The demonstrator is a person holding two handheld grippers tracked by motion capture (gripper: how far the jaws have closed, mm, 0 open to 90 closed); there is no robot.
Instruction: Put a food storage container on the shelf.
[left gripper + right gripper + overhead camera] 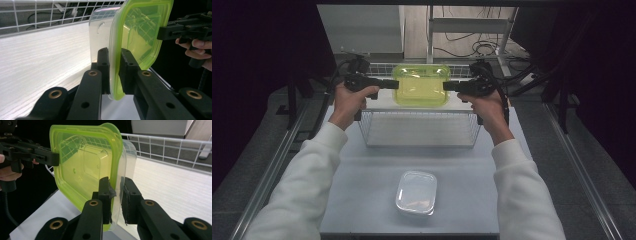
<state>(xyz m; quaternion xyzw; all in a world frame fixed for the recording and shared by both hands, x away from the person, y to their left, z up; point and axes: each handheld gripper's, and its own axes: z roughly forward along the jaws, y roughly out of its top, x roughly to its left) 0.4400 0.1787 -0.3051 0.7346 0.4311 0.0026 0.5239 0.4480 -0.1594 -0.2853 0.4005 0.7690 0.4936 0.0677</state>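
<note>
lidded container (pixel 421 85), clear tub with green lid (pixel 140 37): held level between both grippers above the white shelf (pixel 384 103) on top of the wire basket (pixel 419 129), apparently clear of the surface. left gripper (pixel 396 84) pinching the rim at one short end, jaws pressed on lid edge and tub lip together. right gripper (pixel 446 86) pinching the opposite end likewise. second clear container (pixel 416 192), unlidded: near table (pixel 362 200) front edge, well apart. handling note, as judgement: keep both pinches firm and level, move both hands together, avoid twisting the lid off the tub, lower squarely before any release.
</note>
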